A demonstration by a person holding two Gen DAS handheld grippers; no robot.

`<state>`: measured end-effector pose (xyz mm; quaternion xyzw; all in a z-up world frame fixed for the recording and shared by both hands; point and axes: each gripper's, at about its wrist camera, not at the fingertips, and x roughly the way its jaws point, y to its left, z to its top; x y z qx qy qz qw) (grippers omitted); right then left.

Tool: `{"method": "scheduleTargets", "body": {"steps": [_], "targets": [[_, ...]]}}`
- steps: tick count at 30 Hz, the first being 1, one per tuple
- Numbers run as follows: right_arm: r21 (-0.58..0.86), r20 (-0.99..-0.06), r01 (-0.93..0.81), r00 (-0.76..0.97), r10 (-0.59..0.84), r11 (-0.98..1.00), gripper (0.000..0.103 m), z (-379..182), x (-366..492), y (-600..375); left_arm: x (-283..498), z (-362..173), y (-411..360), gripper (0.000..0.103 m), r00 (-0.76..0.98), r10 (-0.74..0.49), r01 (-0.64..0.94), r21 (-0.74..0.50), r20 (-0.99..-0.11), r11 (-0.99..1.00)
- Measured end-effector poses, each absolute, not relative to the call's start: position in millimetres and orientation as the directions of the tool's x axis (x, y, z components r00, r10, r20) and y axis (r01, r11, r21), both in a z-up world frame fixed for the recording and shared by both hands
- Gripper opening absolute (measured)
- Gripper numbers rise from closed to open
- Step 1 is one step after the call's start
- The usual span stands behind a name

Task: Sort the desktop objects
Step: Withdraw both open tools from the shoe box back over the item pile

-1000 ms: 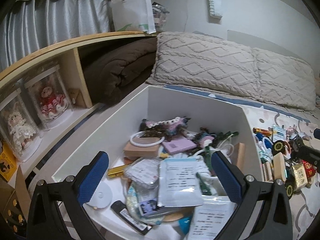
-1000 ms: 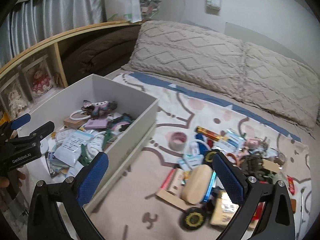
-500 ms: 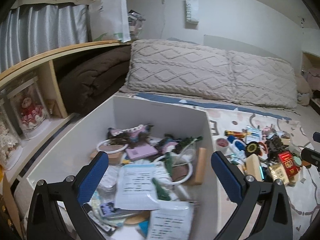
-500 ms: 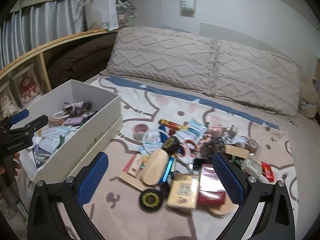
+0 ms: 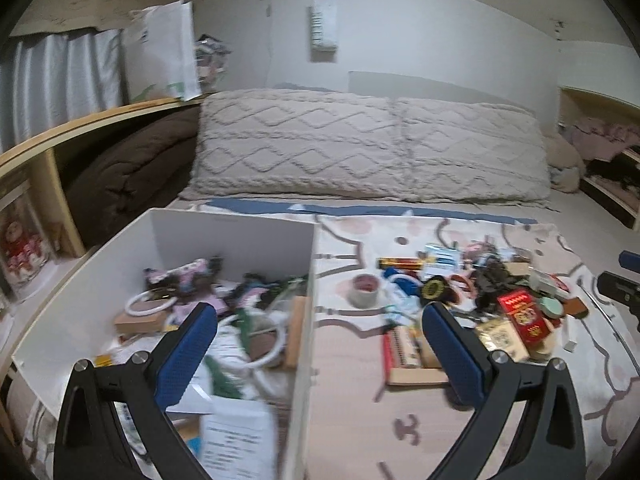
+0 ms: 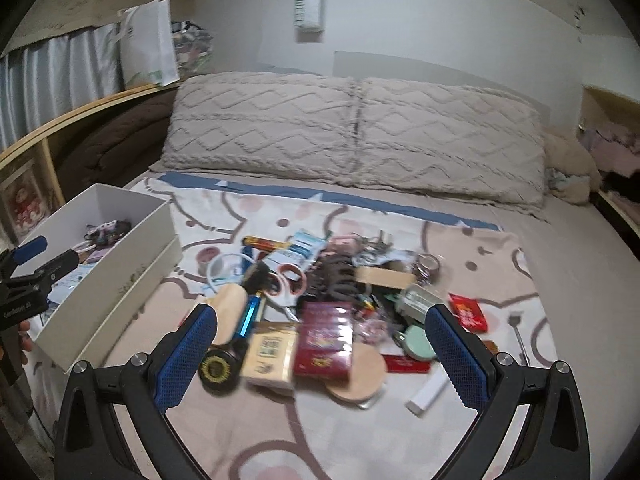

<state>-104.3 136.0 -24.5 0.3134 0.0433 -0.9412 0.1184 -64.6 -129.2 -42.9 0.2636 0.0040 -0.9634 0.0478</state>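
A white box [image 5: 304,264] [image 6: 132,276] on the bed's left side holds several small items: papers, white rings, a pink case. To its right a pile of loose objects lies on the blanket: a red box [image 6: 326,338], a tan packet [image 6: 270,354], a black round tin [image 6: 218,368], a wooden brush [image 6: 230,306], scissors [image 6: 290,280], a tape roll [image 5: 364,290]. My left gripper [image 5: 320,348] is open, straddling the box's right wall. Open and empty, my right gripper [image 6: 320,350] hovers over the near part of the pile.
Two knitted pillows [image 6: 352,136] line the head of the bed. A wooden shelf [image 5: 80,124] with a brown blanket and a white paper bag runs along the left. Another shelf [image 5: 600,184] stands at the right. Bare blanket [image 6: 312,436] lies before the pile.
Both grippers have swung right. The left view went from over the box to its right wall and the pile. The right gripper moved from the box edge to over the pile.
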Motion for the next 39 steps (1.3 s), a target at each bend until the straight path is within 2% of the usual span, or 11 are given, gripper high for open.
{"method": "scheduleTargets", "body": {"steps": [9,21,39], "targets": [[0.002,-0.582,0.175,-0.800,-0.144,-0.984,0.103,-33.8,-93.0,180.6,-68.0,-52.5,-75.1,0.103,-0.863,0.016,-0.034,0.027,-0.504,-0.999],[0.063,-0.542,0.104,-0.832,-0.121,-0.993,0.103,-55.2,-91.2,216.0,-64.4,-65.2,-34.9,0.103,-0.888,0.046,-0.085,0.065,-0.458,-0.994],[0.087,-0.566,0.061,-0.819,-0.099,-0.994,0.103,-93.8,-95.0,234.4,-77.2,-101.7,-11.3,0.103,-0.834,0.094,-0.138,0.040,-0.543,-0.990]]}}
